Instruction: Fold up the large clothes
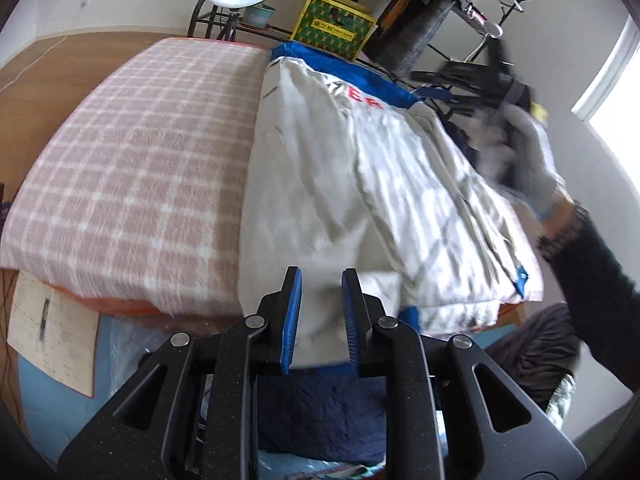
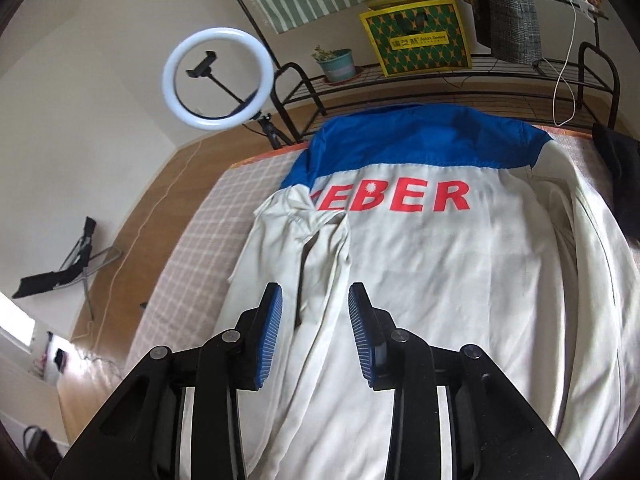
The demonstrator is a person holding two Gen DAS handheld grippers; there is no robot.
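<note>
A cream jacket (image 2: 432, 272) with a blue yoke and red letters lies back-up on the bed. One sleeve (image 2: 320, 240) is folded in over its left side. My right gripper (image 2: 315, 296) hovers open above that sleeve, with nothing between its blue pads. In the left wrist view the same jacket (image 1: 340, 184) covers the right half of the bed. My left gripper (image 1: 322, 278) stands open over the jacket's near hem, its jaws a little apart and not pressing on any cloth. A person's gloved hand (image 1: 532, 160) and dark sleeve, blurred, are over the jacket's far right edge.
A pink checked blanket (image 1: 132, 168) covers the bed. Behind it stand a ring light (image 2: 218, 78), a black metal rack (image 2: 440, 80) with a yellow-green box (image 2: 416, 32) and a potted plant (image 2: 336, 62). A dark cloth (image 2: 616, 160) lies at the bed's right edge.
</note>
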